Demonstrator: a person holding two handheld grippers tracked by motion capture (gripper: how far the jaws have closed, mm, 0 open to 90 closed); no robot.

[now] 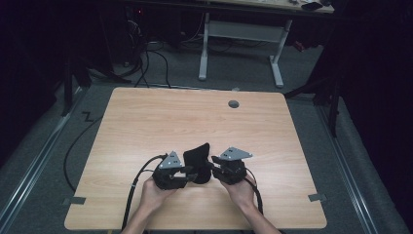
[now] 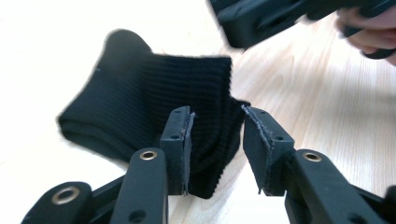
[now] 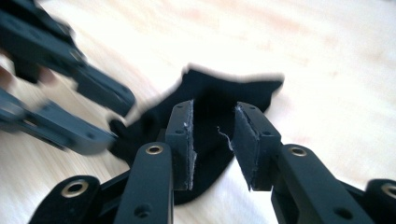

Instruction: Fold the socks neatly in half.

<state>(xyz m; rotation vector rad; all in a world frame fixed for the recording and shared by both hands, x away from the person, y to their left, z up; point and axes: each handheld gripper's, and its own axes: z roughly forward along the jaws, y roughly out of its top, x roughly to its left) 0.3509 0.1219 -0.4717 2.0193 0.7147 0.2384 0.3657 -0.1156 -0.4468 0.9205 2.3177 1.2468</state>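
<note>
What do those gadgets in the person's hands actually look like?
Both are black hand-held tongs. The left tongs and right tongs each carry a grey three-cornered plate on top and trail a black cable. Each ends in two flat black jaws on arms with brass-ringed holes. The forearms are bare, no sleeves.

The sock (image 1: 197, 163) lies on the table (image 1: 146, 122), between the left claw (image 1: 187, 176) and right claw (image 1: 213, 168).
</note>
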